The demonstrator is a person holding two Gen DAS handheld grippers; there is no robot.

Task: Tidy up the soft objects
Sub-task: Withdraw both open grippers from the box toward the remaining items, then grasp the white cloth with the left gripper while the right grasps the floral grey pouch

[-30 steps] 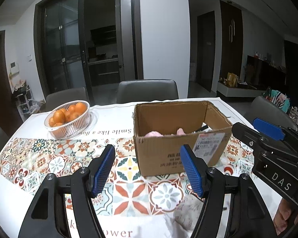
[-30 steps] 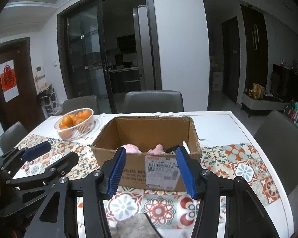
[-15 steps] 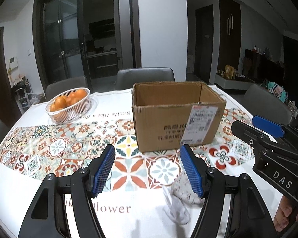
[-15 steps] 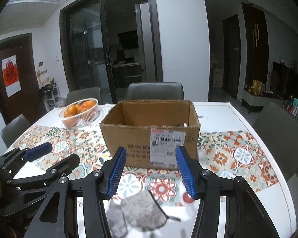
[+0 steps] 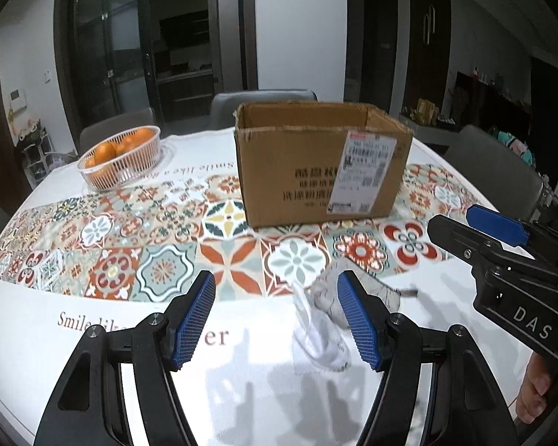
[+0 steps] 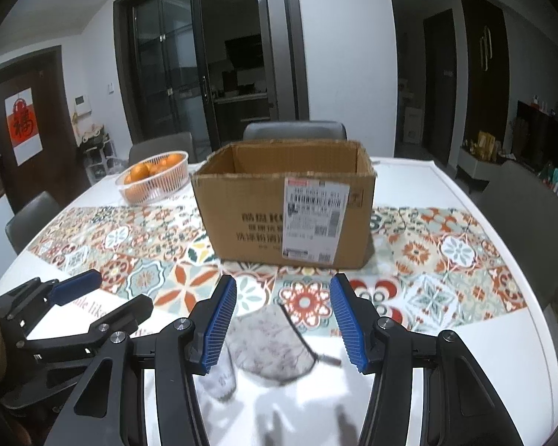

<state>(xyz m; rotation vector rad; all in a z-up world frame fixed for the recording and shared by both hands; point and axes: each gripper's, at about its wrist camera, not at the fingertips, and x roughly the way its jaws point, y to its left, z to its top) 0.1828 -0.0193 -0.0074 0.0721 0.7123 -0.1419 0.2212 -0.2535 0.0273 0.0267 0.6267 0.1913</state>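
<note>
On the far left of the table (image 5: 26, 319), a white basket (image 5: 121, 163) full of oranges (image 5: 106, 152) can be seen. It is well away from the work.

Next, the left gripper (image 5: 275, 319) is held low over the near edge of the table. Its jaws are spread wide and nothing is held between them. Just inside its right finger, a small white cloth (image 5: 321, 342) is lying flat on the table.

Touching that cloth, a little to the right, a gray pad (image 6: 269, 345) with a dark loop is lying on the table. The right gripper (image 6: 282, 323) is held over it, with the pad seen between its fingers. Its jaws are also spread wide and empty.

Behind both soft things, in the middle of the table, a brown box (image 6: 282, 215) is standing open. The soft things are probably meant to be put in there.

Some trouble could come from here. The two soft things are touching, so both could be pinched at once, or one could be dragged along. The white cloth is thin and flat, so it could be missed or slip out. The two grippers are close together and could be bumped.
</note>
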